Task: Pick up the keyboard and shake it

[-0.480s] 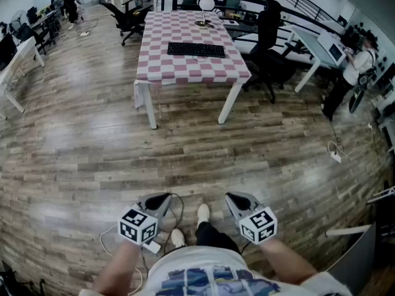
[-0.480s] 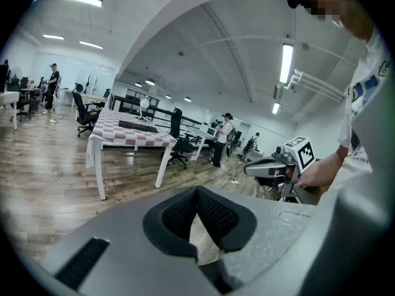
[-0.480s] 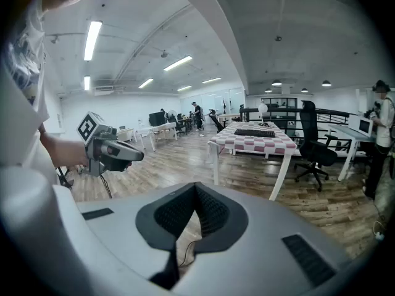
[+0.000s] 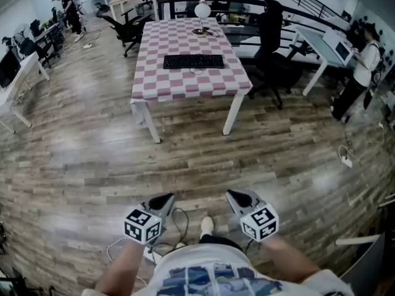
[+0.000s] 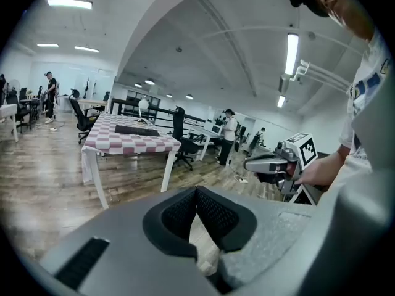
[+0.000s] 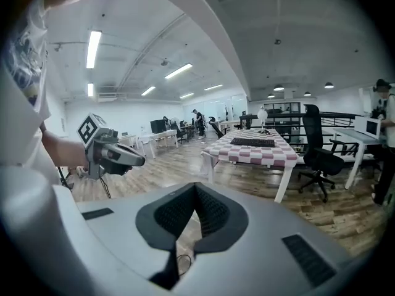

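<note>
Wood-plank floor (image 4: 92,147); far off, a checked-cloth desk (image 4: 185,82), black office chairs (image 4: 271,54) right, ceiling strip lights (image 5: 291,53), possibly a lamp (image 4: 202,8).

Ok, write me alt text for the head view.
Seen from above, a person holds the left gripper and right gripper, both shut and empty, low over a wood floor, far short of a checked table. A black keyboard lies on it, a white lamp behind.

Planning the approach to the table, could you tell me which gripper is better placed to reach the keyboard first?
Left, only marginally. Both the left gripper and right gripper are shut, empty and low by the body, far from the keyboard, which lies slightly left of centre between them.
</note>
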Motion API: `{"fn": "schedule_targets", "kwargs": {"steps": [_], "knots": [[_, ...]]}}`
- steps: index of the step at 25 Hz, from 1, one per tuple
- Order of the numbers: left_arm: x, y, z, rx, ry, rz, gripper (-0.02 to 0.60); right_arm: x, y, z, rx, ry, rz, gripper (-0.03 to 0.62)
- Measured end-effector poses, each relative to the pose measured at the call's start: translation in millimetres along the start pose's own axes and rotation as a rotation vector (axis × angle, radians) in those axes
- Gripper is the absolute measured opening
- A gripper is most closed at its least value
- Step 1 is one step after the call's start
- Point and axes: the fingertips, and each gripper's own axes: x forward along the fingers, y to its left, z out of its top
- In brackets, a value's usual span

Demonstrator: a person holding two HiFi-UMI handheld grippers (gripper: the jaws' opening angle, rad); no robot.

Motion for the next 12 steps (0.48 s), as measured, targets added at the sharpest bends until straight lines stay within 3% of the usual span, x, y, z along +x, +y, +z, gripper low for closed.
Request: {"fn": "schedule_targets", "kwargs": {"steps": [5,6,12], "knots": [[54,9,42,0.055,-0.001,0.046,0.005,19,-65,8,0.040,-0.025,0.018,0.005],[63,9,48,0.060,-0.004,0.047,0.005,22,-76,7,0.046,-0.021,0.022,0.033],[107,37,73,0.014,0.003,0.042,0.066,56,-126,12,0.086,-0.003,0.026,0.083]]}}
